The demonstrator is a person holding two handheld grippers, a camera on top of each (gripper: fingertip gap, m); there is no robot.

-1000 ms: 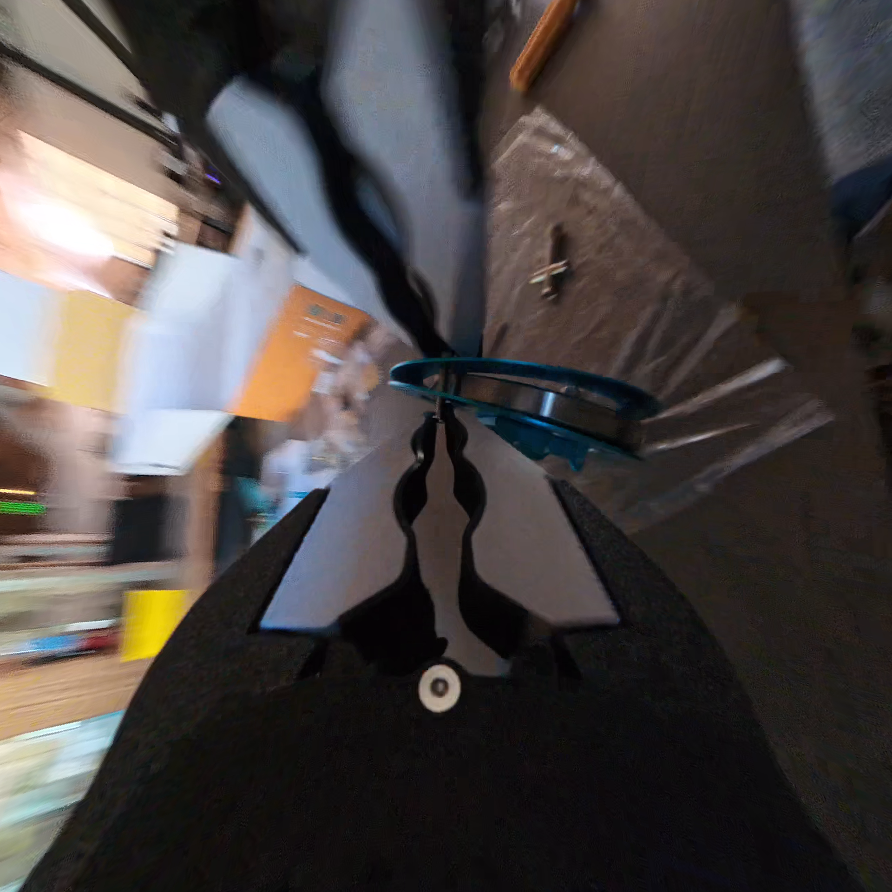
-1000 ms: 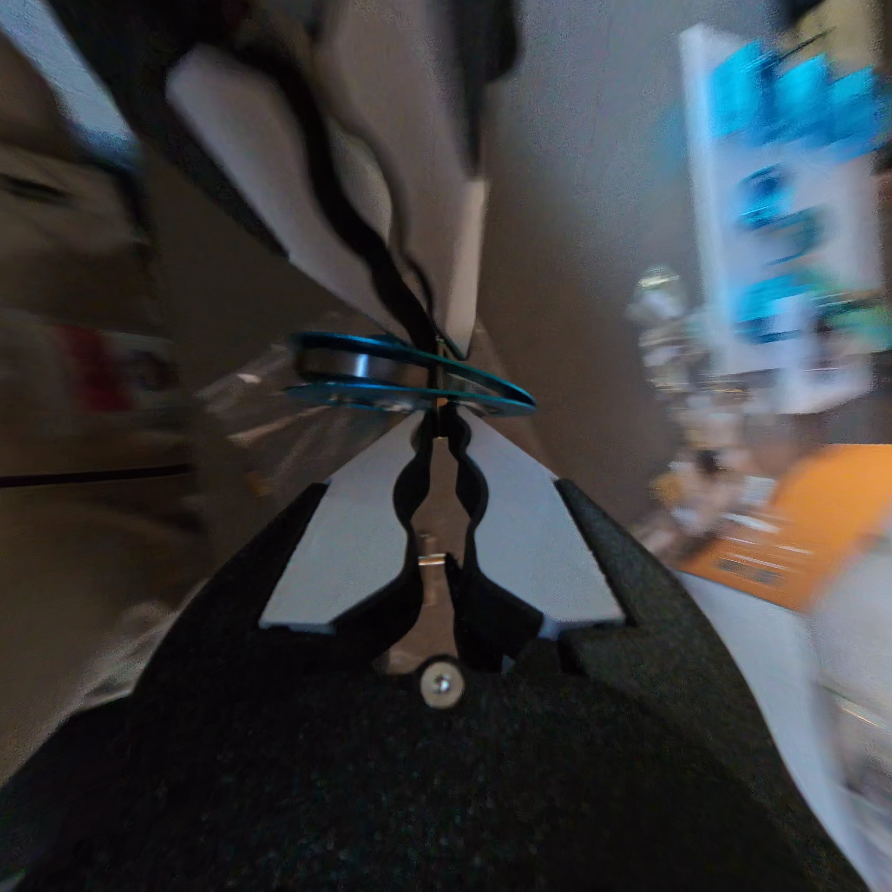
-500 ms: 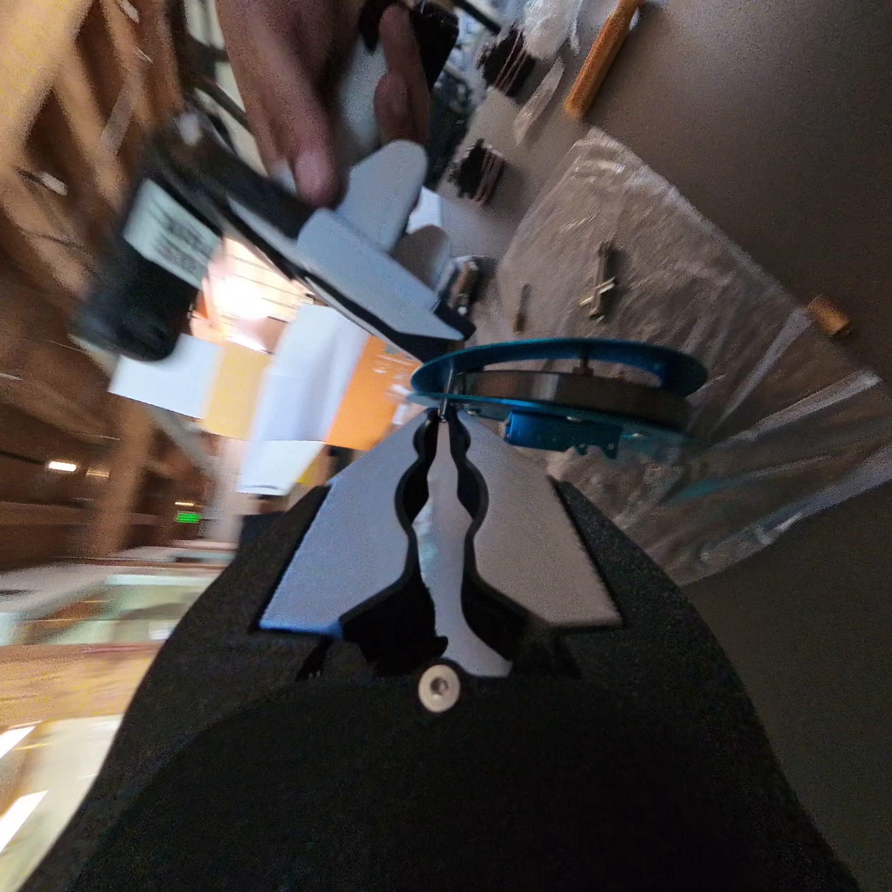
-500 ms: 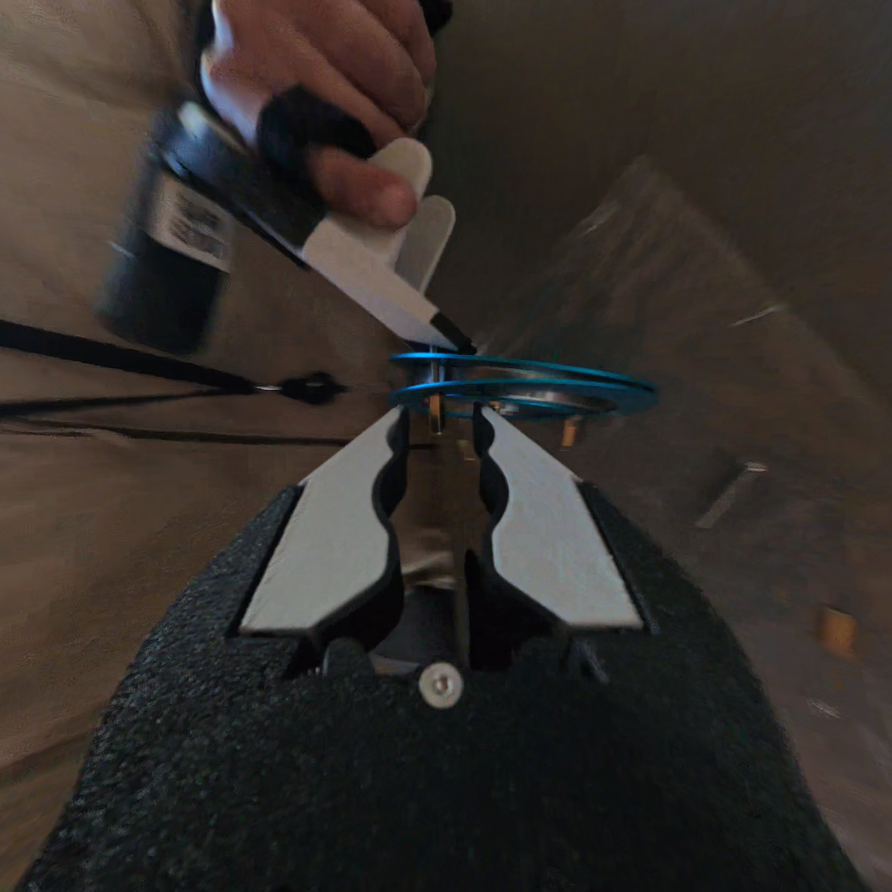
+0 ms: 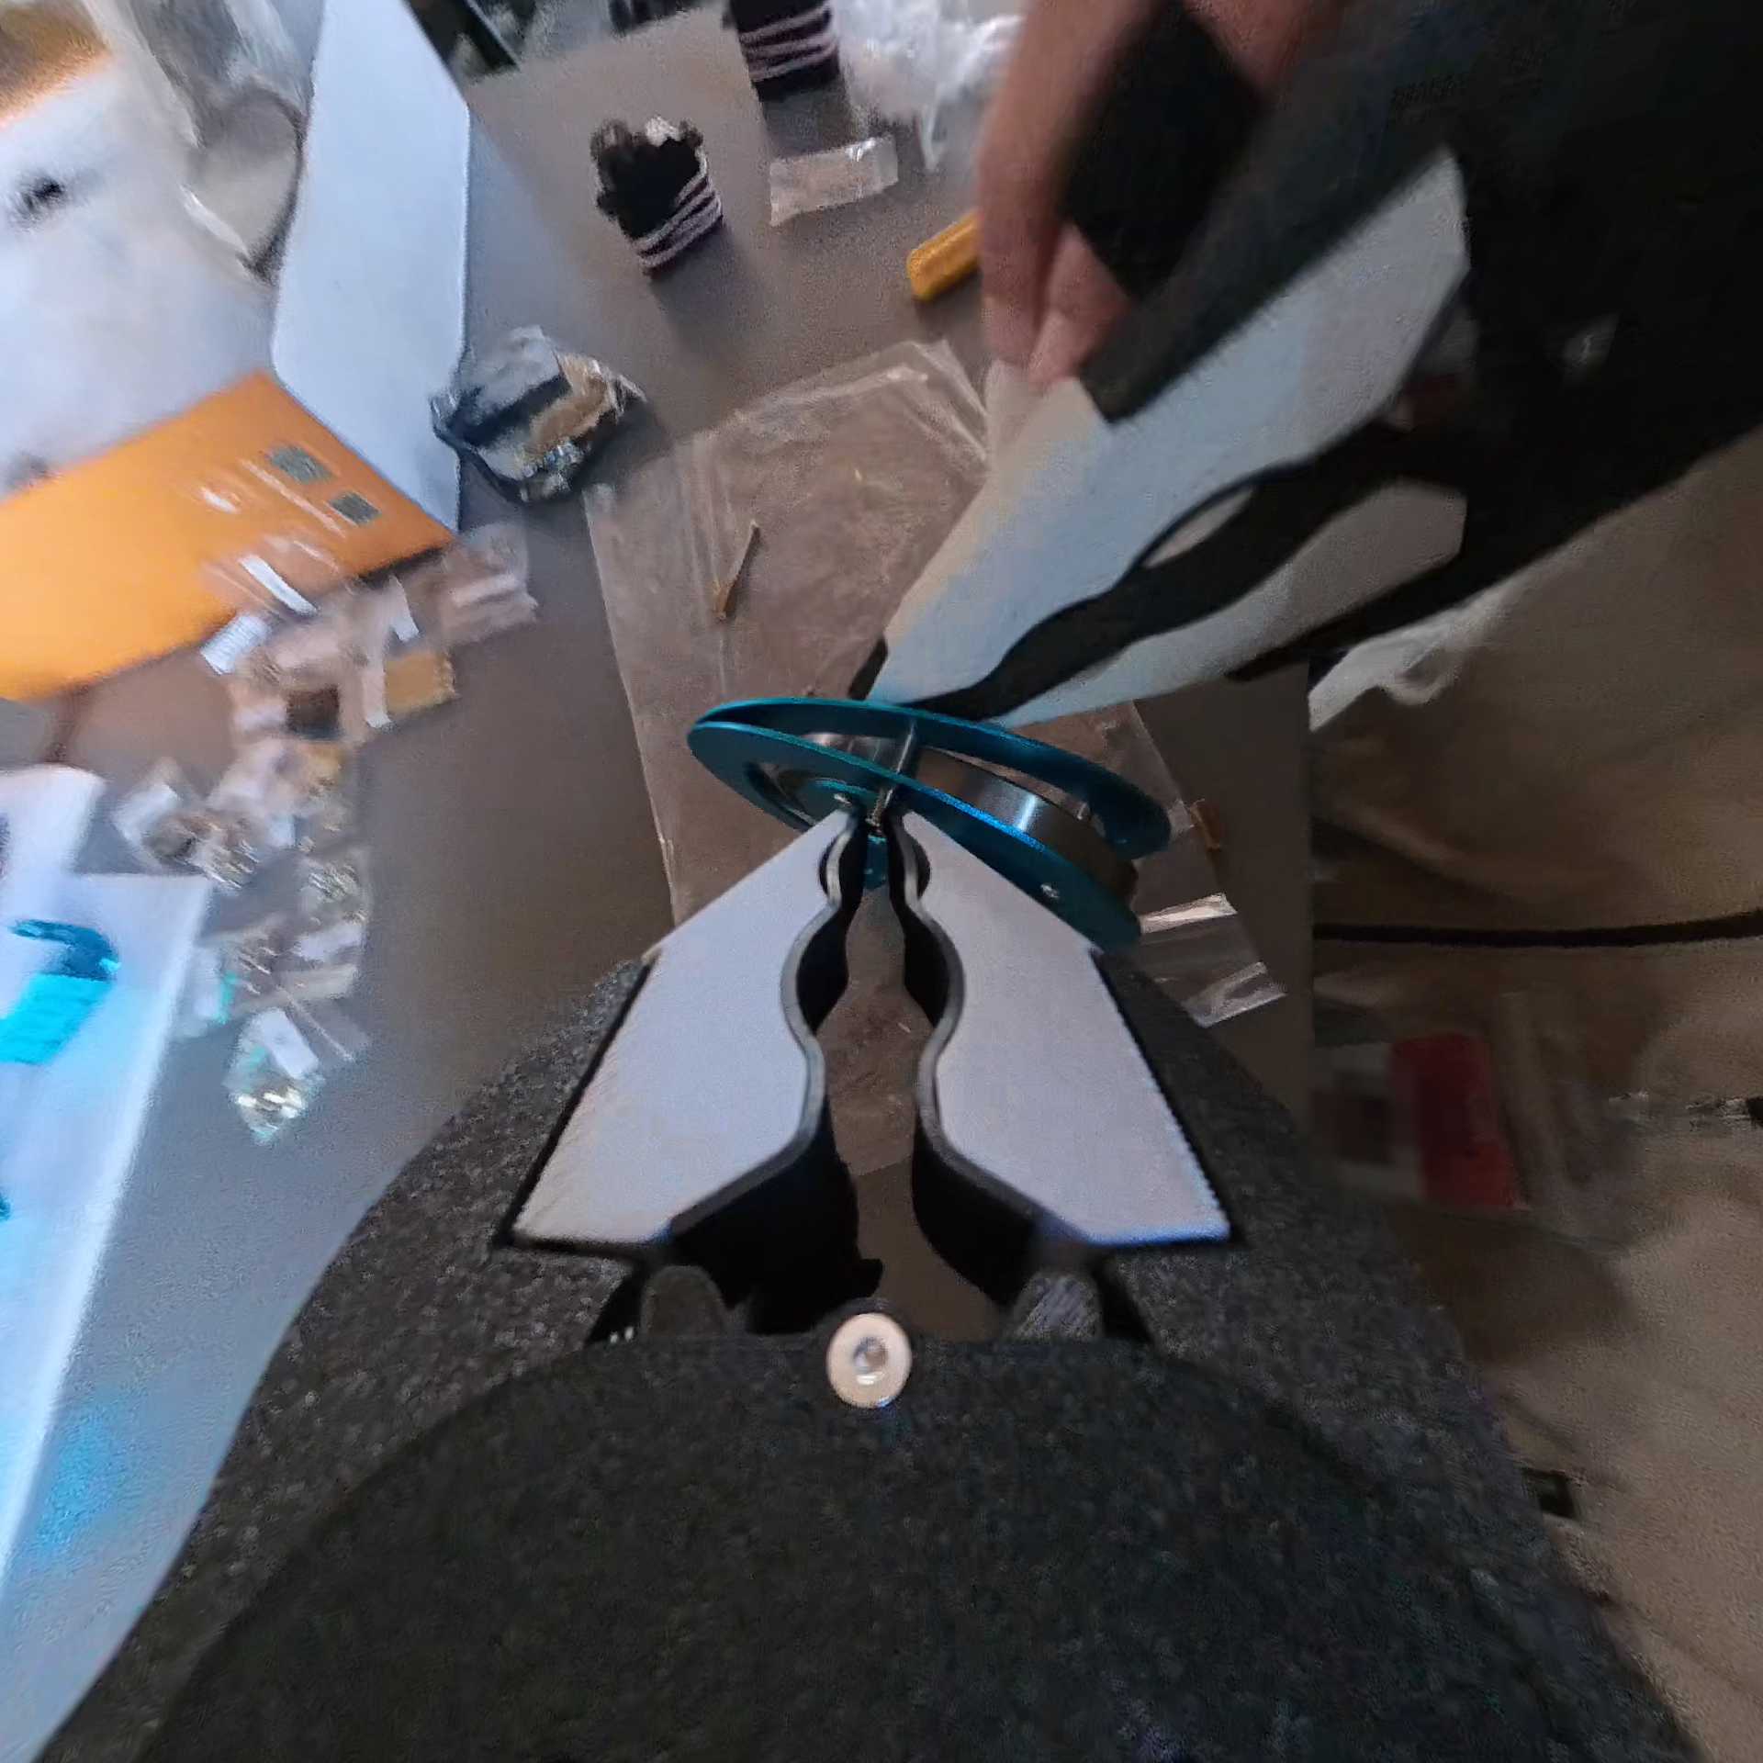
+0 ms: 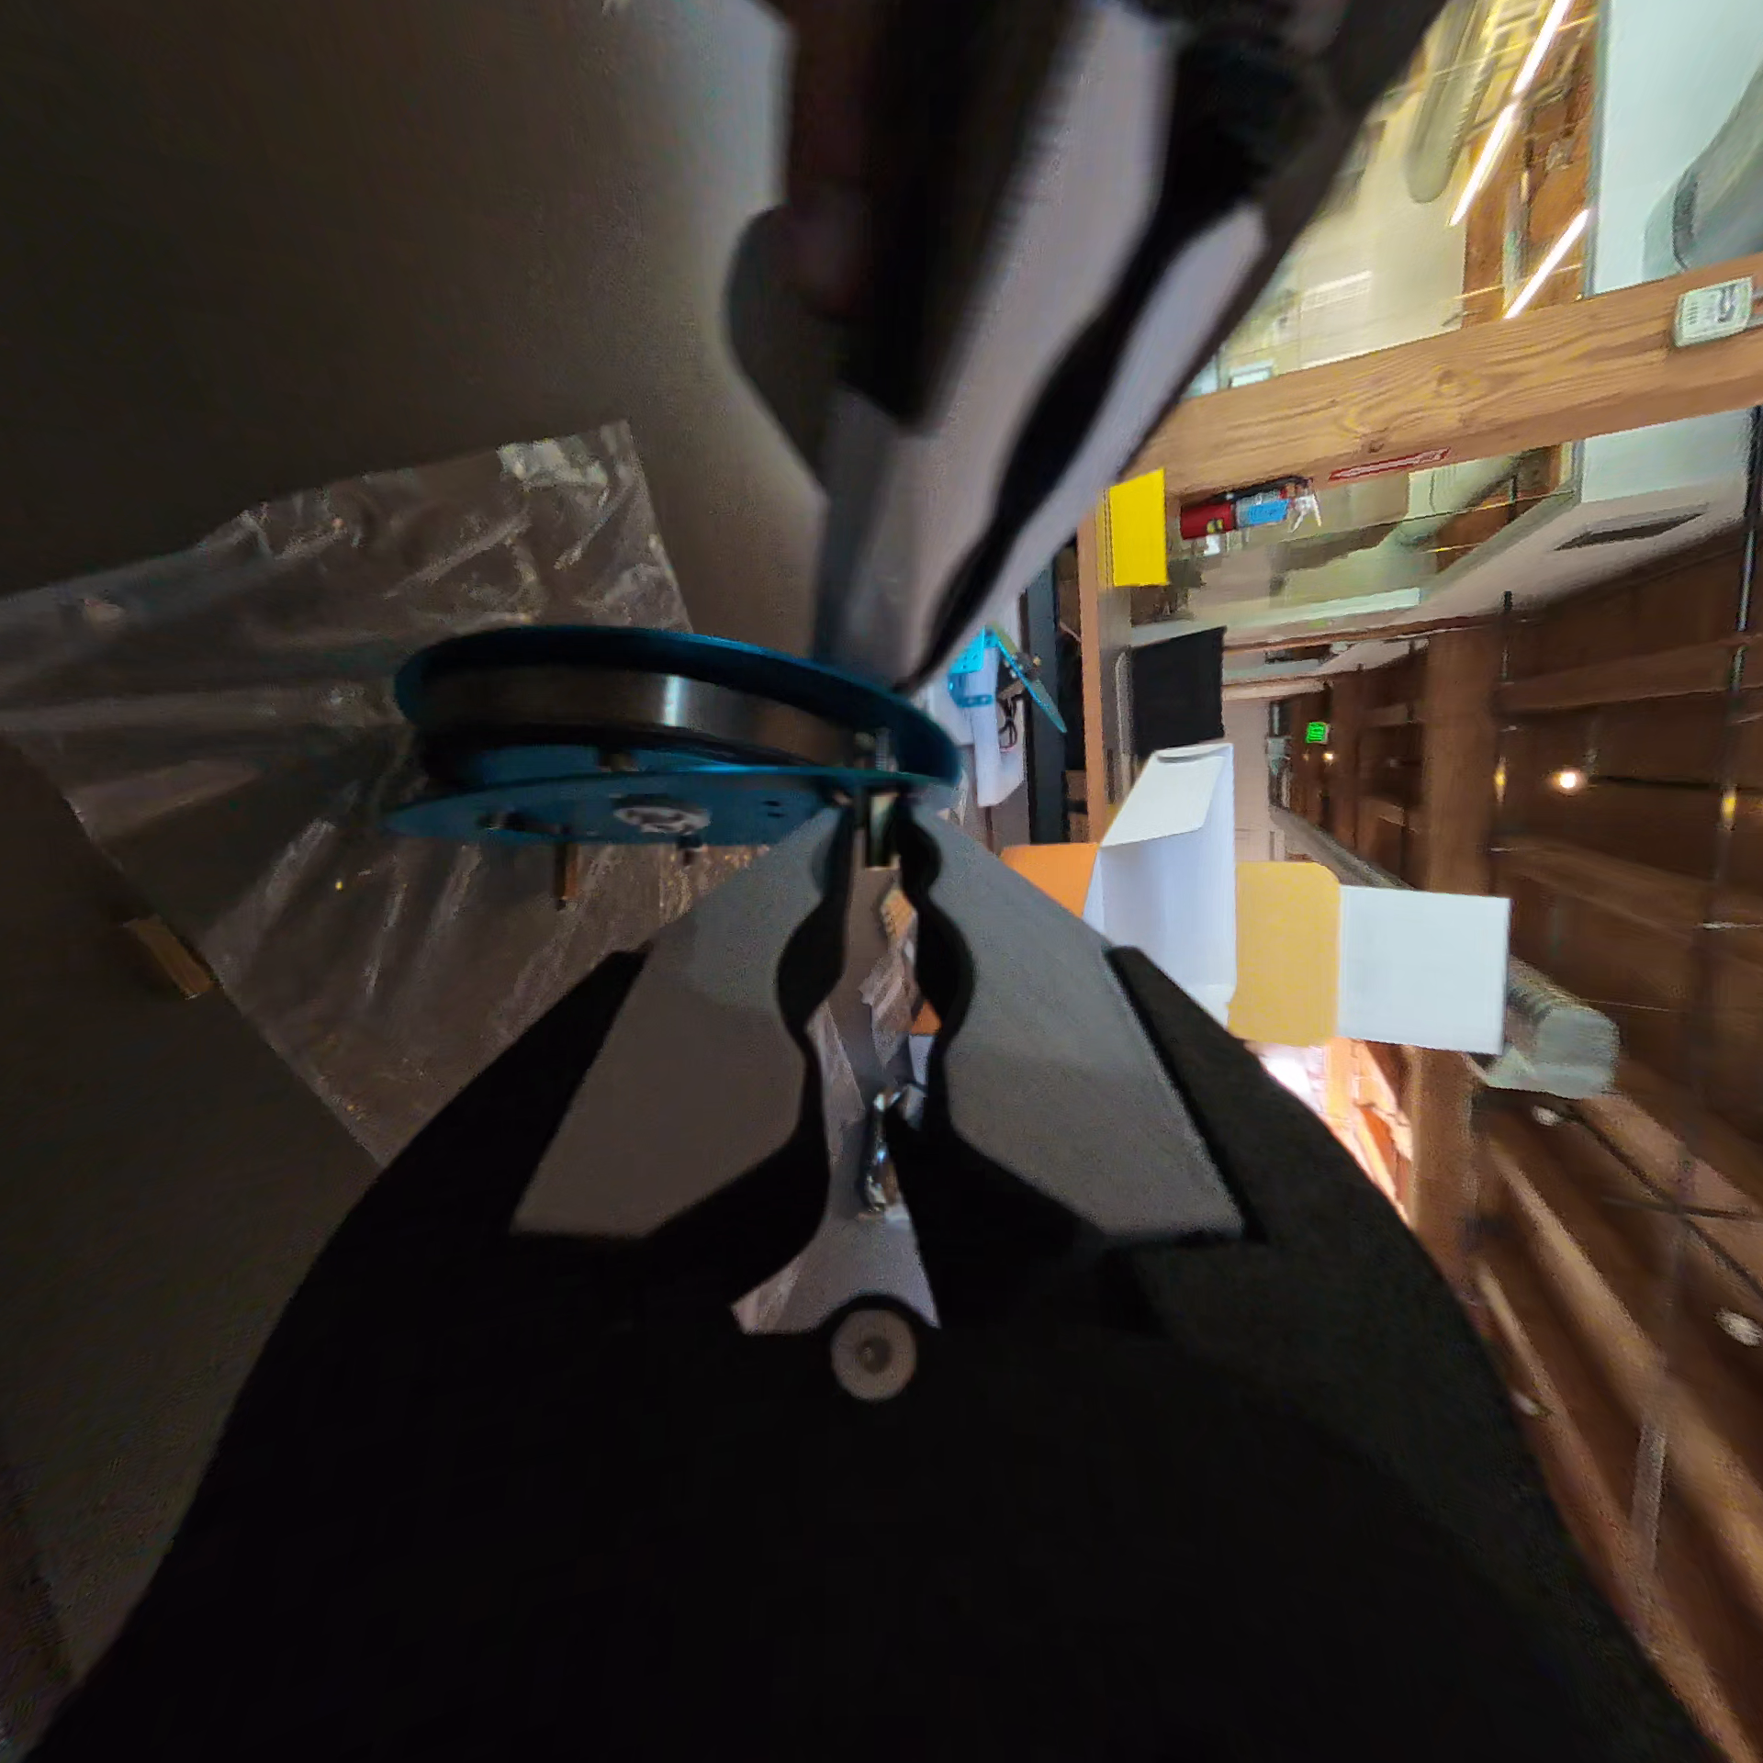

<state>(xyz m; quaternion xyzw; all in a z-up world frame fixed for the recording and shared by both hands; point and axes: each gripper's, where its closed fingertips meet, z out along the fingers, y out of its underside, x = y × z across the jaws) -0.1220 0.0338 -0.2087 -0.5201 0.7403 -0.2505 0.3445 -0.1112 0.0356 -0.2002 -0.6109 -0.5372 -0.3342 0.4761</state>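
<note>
Now both of my grippers pinch the same blue disc assembly (image 5: 916, 811), two thin blue rings with a dark metal bearing sandwiched between them, held up in the air above the clear plastic bag (image 5: 811, 506) on the grey desk (image 5: 534, 859). My left gripper (image 5: 873, 830) is clenched on the near rim, its tips closed around a small post between the rings. My right gripper (image 6: 873, 820) is clenched too, on what looks like a brass standoff at the rim, though shadow makes that hard to confirm. In the left wrist view the right gripper (image 5: 887, 687) comes in from the upper right, a hand (image 5: 1049, 238) wrapped around its handle, its tips at the far edge of the assembly.

Half a second ago the right gripper stood parted with its tips just short of the rim; it has since closed on it. The left gripper has kept its grip throughout. The assembly has tilted: it lay nearly level in the left wrist view, and now slopes down to the right. Both cameras have swung as well, so an orange box (image 5: 191, 515), small packets (image 5: 286, 811) and a black striped bundle (image 5: 658, 200) on the desk now show in the left wrist view. A brass standoff (image 6: 167, 964) lies on the desk beside the bag.
</note>
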